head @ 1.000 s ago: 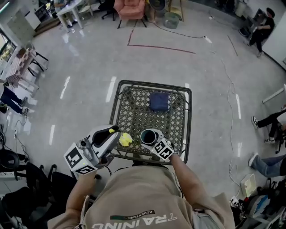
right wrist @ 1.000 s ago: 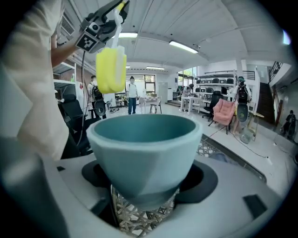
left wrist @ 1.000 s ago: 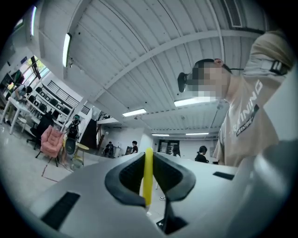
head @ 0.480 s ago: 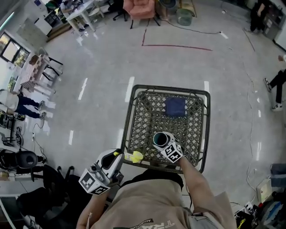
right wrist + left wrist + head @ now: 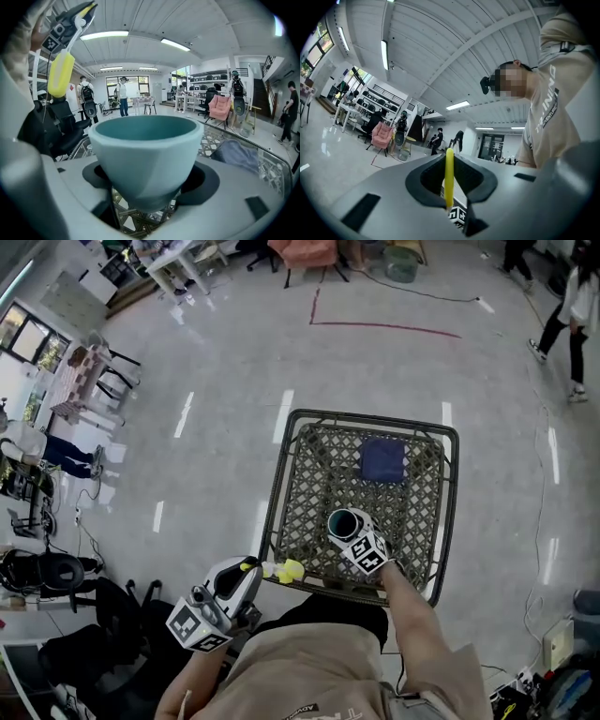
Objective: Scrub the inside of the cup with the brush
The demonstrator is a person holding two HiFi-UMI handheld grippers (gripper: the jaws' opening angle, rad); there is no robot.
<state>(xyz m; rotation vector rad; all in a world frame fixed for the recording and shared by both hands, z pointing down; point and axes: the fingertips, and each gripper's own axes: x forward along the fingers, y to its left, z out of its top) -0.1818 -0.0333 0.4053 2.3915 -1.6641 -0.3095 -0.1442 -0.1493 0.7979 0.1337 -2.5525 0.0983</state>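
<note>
A teal cup point(image 5: 146, 154) stands upright between the jaws of my right gripper point(image 5: 349, 532), which is shut on it above the front part of the woven table point(image 5: 309, 486). In the head view the cup point(image 5: 342, 522) shows its dark inside. My left gripper point(image 5: 246, 575) is shut on the thin handle of a yellow brush point(image 5: 449, 176). Its yellow head point(image 5: 288, 570) hangs at the table's front left edge, left of the cup and apart from it. From the right gripper view the brush head point(image 5: 61, 73) hangs high at the left.
A folded blue cloth point(image 5: 382, 458) lies at the back of the table; it also shows in the right gripper view point(image 5: 236, 155). Black office chairs point(image 5: 56, 573) stand at my left. A pink armchair point(image 5: 307, 252) and people stand far off on the shiny floor.
The view has shifted, with the table now further right in frame. The brush head has moved left and away from the cup, to the table's front left edge. The cup stays held.
</note>
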